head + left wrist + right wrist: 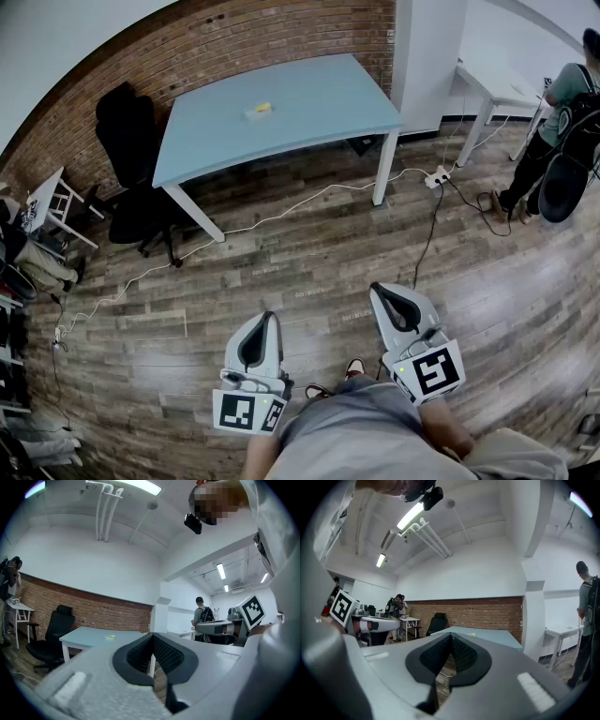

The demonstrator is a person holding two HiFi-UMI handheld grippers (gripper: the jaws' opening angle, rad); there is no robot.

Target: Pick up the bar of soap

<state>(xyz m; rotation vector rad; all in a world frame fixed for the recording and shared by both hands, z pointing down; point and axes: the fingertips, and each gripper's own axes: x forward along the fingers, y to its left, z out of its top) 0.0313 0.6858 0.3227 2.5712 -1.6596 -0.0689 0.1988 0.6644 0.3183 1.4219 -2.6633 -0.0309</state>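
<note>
While I hold both claws low over the wooden floor (281,262), the head view puts the bar of soap (258,110) near the middle of the light blue desk (319,103), well apart from the left claw (269,319) and the right claw (379,290).

Left gripper view: jaws pressed together, nothing between them; soap a small yellow speck on the desk beyond.

Right gripper view: jaws likewise closed and empty, desk ahead.
</note>
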